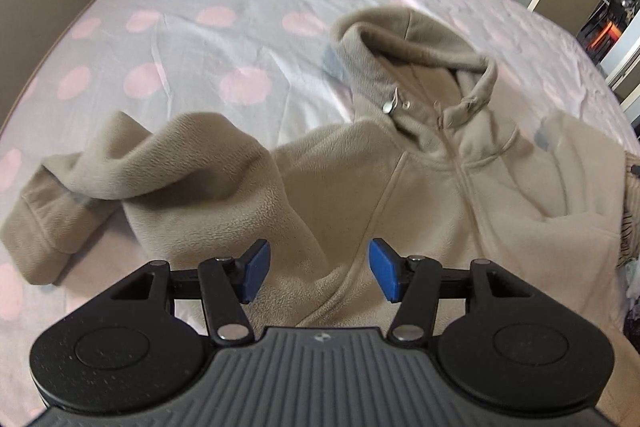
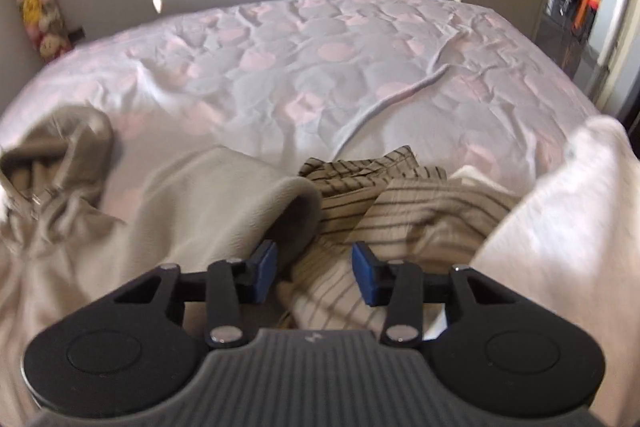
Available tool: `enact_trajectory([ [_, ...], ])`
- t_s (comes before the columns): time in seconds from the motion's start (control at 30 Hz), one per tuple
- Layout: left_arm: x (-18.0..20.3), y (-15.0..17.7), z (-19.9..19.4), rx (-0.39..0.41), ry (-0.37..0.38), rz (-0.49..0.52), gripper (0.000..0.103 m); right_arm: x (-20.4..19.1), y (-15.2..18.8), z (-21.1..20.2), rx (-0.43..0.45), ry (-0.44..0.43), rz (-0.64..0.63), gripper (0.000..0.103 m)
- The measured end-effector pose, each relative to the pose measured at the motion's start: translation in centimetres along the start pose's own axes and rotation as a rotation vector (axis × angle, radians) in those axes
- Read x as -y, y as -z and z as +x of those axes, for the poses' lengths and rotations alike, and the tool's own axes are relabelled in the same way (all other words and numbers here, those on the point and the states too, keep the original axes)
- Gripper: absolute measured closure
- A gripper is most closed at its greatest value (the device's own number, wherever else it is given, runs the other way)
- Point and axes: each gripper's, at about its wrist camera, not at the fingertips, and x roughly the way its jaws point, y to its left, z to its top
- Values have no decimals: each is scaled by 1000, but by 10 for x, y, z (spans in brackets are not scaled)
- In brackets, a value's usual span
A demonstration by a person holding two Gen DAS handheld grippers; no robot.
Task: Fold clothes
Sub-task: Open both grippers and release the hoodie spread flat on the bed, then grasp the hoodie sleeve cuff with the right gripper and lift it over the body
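No readable text, label, brand or number is showing in either view; a small emblem on each grey housing is appearing too blurred to read.

Matt, fuzzy fleece hoodie (image 1: 340, 179) on a smooth, wrinkled cotton-like bedsheet (image 1: 200, 39).

I note both units alike: the left gripper (image 1: 319, 273) and right gripper (image 2: 314, 275) have blue-padded fingers (image 1: 256, 271), black linkages, silver rivets, ribbed grey housings.
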Motion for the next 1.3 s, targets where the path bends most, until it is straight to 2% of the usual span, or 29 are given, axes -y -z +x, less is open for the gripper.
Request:
enact_trajectory([
  [0.07,3,-1,16,-18,1,-1,50,-3,-1,25,-2,36,-93,59],
  [0.13,7,-3,26,-32,3,-3,50,-3,-2,45,5,38,-124,59],
  [0.3,19,-6,42,-61,-6,20,50,-1,-10,75,39,-22,-55,59],
  [0.33,22,-7,42,-61,-7,28,50,-2,-10,78,37,-43,-40,66],
  [0.37,23,-8,41,-60,-10,32,50,-3,-10,79,35,-72,-29,85],
  [0.43,25,-7,35,-50,-15,32,50,-10,-9,69,72,-75,-33,90],
  [0.57,22,-1,13,-14,-12,19,50,-22,-17,14,203,-25,-49,92],
  [0.67,21,3,-3,14,-10,9,50,-29,-29,-53,334,3,-71,93],
  [0.8,18,11,-24,51,-4,-5,50,-51,-29,-150,491,105,-253,93],
  [0.9,14,23,-35,76,11,-22,50,-74,-11,-208,551,164,-411,92],
  [0.97,11,31,-39,77,17,-45,50,-89,8,-223,549,180,-491,92],
  [1.03,9,38,-43,77,23,-69,50,-100,29,-219,511,151,-522,92],
  [1.13,9,47,-51,83,40,-90,50,-110,65,-199,477,0,-471,92],
  [1.3,19,55,-68,104,29,-47,50,-157,109,-158,416,-202,-375,92],
])
